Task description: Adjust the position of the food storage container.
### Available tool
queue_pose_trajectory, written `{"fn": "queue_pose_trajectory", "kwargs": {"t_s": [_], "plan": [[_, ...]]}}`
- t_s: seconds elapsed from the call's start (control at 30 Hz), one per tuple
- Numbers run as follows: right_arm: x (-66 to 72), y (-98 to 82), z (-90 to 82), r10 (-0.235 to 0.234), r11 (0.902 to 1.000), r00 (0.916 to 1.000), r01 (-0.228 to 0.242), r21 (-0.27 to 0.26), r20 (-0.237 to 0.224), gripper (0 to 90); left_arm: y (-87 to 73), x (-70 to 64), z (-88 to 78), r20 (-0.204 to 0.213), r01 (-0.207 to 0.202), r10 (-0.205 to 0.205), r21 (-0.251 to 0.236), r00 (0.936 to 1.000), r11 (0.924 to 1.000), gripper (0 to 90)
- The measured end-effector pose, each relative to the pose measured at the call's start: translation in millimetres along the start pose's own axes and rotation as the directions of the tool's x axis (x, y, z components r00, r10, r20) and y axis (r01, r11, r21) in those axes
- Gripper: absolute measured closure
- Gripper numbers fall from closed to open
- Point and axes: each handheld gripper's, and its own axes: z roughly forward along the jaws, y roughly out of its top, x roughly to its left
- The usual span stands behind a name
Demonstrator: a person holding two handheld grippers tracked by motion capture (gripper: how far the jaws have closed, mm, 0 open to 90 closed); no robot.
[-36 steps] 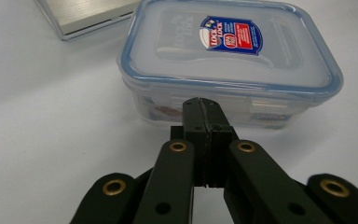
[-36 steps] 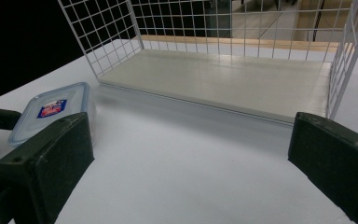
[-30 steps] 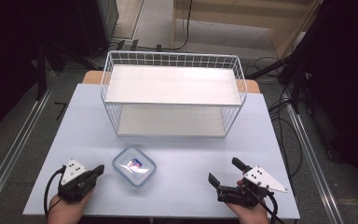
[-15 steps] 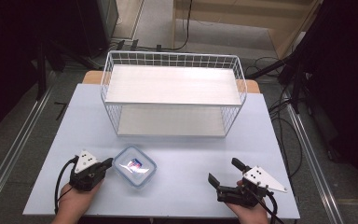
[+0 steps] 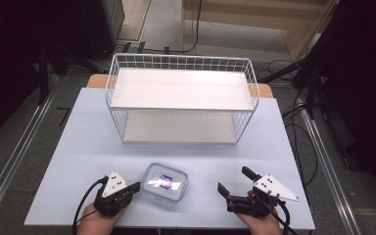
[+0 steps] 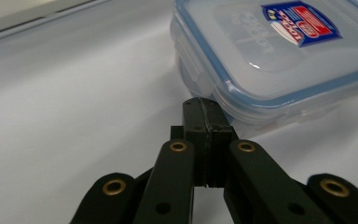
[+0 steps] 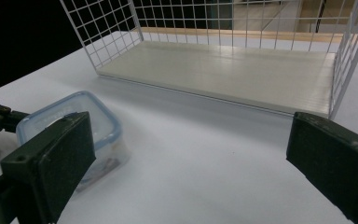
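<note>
Two grippers sit at my edge of the table (image 5: 83,142), and I take them left to right. My left gripper (image 5: 136,186), at about 7 o'clock on the board, has its jaws pressed together on nothing, tips right against the near corner of the box (image 5: 164,182); from the left gripper view I cannot tell whether they touch the wall or stop just short of it. I judge the risk to be here: the tips meet low on the box's side, under the blue-rimmed lid (image 6: 279,51), so a push from this angle could skate the box toward 3 o'clock across the smooth top, or catch a side latch and pop it. The box lies at 6 o'clock, lid on, a red and blue label (image 5: 166,180) facing up. My right gripper (image 5: 234,180), at 5 o'clock, is spread wide and empty, well apart from the box; if the box slid, it would head that way, and I would have little warning. At 12 o'clock stands a white wire rack (image 5: 182,100) with two bare shelves. The table is pale blue and matte. Around it I see grey floor, cables (image 5: 301,115) at 2 o'clock, and dark stands on both sides.
</note>
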Motion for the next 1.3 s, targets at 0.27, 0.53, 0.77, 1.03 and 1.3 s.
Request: {"fn": "queue_pose_trajectory", "kwargs": {"t_s": [0.27, 0.53, 0.77, 1.03, 1.3], "plan": [[0.2, -4.9, 4.7, 0.015, 0.9995, 0.9999, -0.015, 0.028, -0.006, 4.7, 18.7, -30.6, 29.2, 0.102, 0.016, -0.011, -0.047, 0.9947, 0.9988, 90.0], [-0.9, -10.8, 9.2, 0.04, 0.9967, 0.9989, -0.038, 0.071, -0.026, 9.6, 15.8, -16.1, 20.6, 0.067, 0.036, -0.033, -0.049, 0.9972, 0.9981, 88.9], [1.9, -11.0, 11.8, 0.073, 0.9899, 0.9963, -0.067, 0.125, -0.045, 40.9, 18.7, 1.1, 3.6, 0.017, 0.07, -0.068, -0.102, 0.9975, 0.9924, 83.9], [29.1, -16.6, 7.8, -0.025, 0.9752, 0.9892, 0.056, 0.214, -0.144, 90.0, 19.3, 10.9, -4.4, -0.014, 0.053, -0.055, -0.123, 0.9984, 0.9911, 78.9], [66.5, -38.1, 35.4, -0.092, 0.9196, 0.9565, 0.188, 0.345, -0.277, 90.0, 20.0, 11.8, -6.2, -0.016, 0.066, -0.069, -0.137, 0.9975, 0.9883, 74.7]]}}
